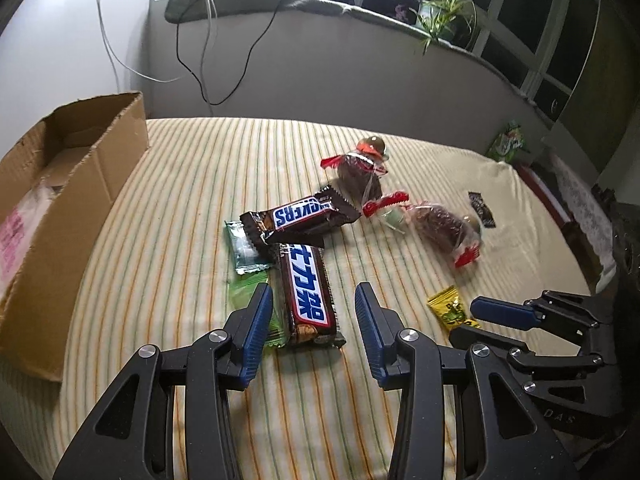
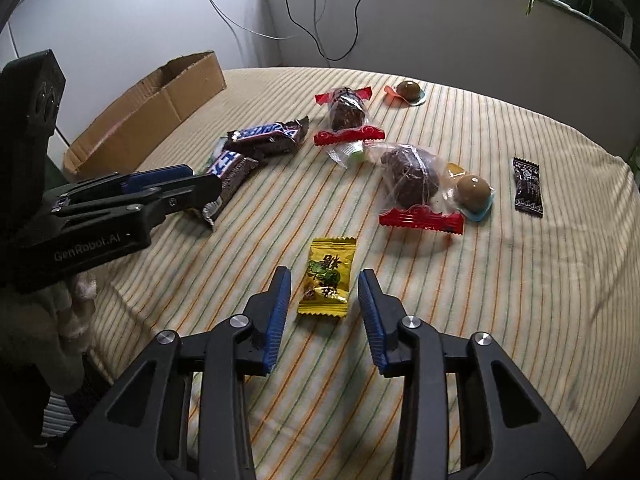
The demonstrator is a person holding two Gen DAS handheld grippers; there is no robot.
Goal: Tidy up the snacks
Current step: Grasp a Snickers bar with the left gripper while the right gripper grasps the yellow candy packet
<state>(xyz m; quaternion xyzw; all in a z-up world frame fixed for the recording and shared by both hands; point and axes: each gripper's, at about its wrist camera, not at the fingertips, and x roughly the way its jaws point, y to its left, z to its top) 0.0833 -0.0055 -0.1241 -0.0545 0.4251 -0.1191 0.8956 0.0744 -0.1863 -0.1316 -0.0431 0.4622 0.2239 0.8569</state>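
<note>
Snacks (image 2: 325,282) on striped cloth (image 2: 480,300), cardboard box (image 1: 80,184)

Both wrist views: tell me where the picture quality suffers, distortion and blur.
Left wrist view: fisheye bends the grey window sill into an arc; the clear-wrapped brown cake with red ends is smeared. Right wrist view: the striped yellow tablecloth curves toward the edges, corners go black; the small yellow candy packet is sharp.

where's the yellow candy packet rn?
Yellow candy packet lies flat on the striped cloth, between the open right tongs in the right wrist view, apart from the Snickers bars.
</note>
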